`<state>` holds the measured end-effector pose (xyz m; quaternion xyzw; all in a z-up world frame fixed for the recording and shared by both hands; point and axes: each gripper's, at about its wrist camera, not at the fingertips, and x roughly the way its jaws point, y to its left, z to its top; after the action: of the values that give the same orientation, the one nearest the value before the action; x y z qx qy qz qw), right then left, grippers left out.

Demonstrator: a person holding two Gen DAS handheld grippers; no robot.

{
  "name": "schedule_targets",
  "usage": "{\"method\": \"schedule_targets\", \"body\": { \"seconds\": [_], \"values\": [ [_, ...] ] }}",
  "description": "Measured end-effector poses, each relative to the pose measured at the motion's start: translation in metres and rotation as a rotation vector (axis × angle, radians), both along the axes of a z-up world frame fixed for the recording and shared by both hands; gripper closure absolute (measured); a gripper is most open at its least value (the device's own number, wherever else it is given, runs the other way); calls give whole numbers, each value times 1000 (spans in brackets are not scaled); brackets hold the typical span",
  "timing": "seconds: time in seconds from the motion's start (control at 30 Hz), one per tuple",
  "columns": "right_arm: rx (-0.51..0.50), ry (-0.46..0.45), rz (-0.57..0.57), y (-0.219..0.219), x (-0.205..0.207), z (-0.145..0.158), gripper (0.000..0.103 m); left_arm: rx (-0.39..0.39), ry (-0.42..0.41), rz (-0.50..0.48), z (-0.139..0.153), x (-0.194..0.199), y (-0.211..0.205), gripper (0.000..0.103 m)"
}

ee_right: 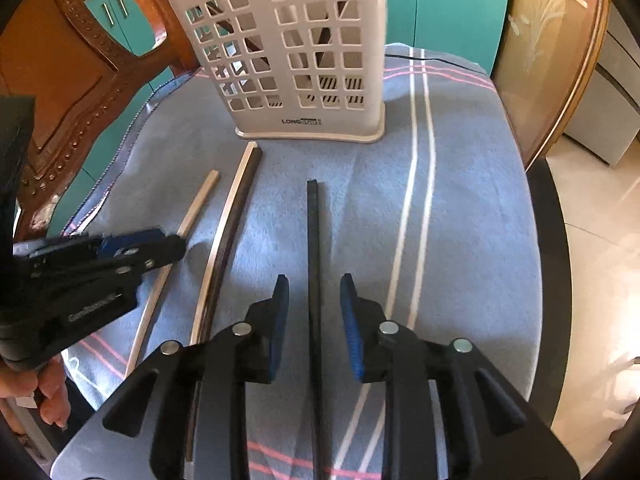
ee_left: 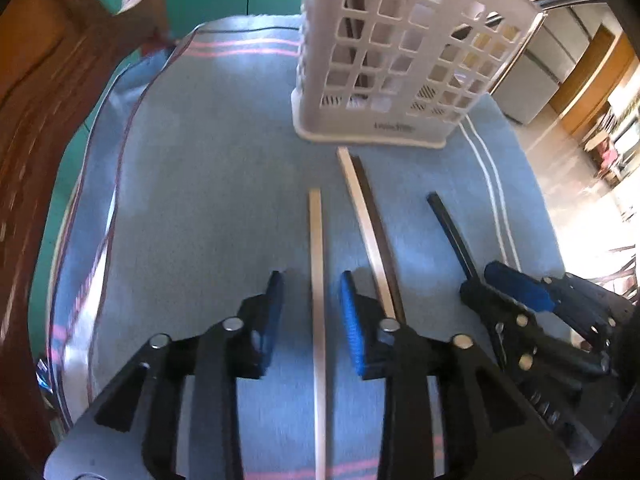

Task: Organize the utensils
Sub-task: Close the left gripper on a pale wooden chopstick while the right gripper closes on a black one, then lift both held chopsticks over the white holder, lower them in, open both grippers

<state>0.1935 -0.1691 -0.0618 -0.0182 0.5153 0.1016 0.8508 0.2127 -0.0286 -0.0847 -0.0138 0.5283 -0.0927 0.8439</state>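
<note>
The left gripper [ee_left: 312, 300] straddles a pale chopstick [ee_left: 316, 264] with jaws open; the right gripper [ee_right: 314, 304], jaws likewise apart, straddles a black chopstick [ee_right: 313, 248]. A pale-and-dark pair [ee_right: 236, 208] lies between them on the blue cloth [ee_right: 472, 208], near the white perforated holder [ee_right: 304, 60].

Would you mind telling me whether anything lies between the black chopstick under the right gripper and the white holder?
Nothing visible does. The black chopstick lies between the open right gripper fingers, and only bare blue cloth separates its far tip from the white holder.
</note>
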Motion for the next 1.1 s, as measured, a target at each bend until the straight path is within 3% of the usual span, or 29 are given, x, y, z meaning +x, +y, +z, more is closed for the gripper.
{"method": "schedule_targets", "body": {
  "seconds": [0.23,0.37,0.5,0.57,0.73,0.83,1.1],
  "values": [
    [-44,49,-5,0,40,-2,76,-22,40,16,2,33,5,71],
    [-104,13,23,7,34,-3,77,22,23,12,3,33,-1,72],
    [-110,2,59,17,31,-3,96,47,9,41,4,27,-5,86],
    [-121,-13,61,22,28,-2,96,48,2,43,5,24,-4,95],
    [-40,-60,39,9,17,14,97,-44,-19,30,12,3,0,96],
    [4,-147,22,-4,0,47,97,-67,-88,13,37,-15,3,96],
    [161,-349,-55,-43,-54,139,96,-175,-356,-26,152,-82,19,96]
  ]
}}
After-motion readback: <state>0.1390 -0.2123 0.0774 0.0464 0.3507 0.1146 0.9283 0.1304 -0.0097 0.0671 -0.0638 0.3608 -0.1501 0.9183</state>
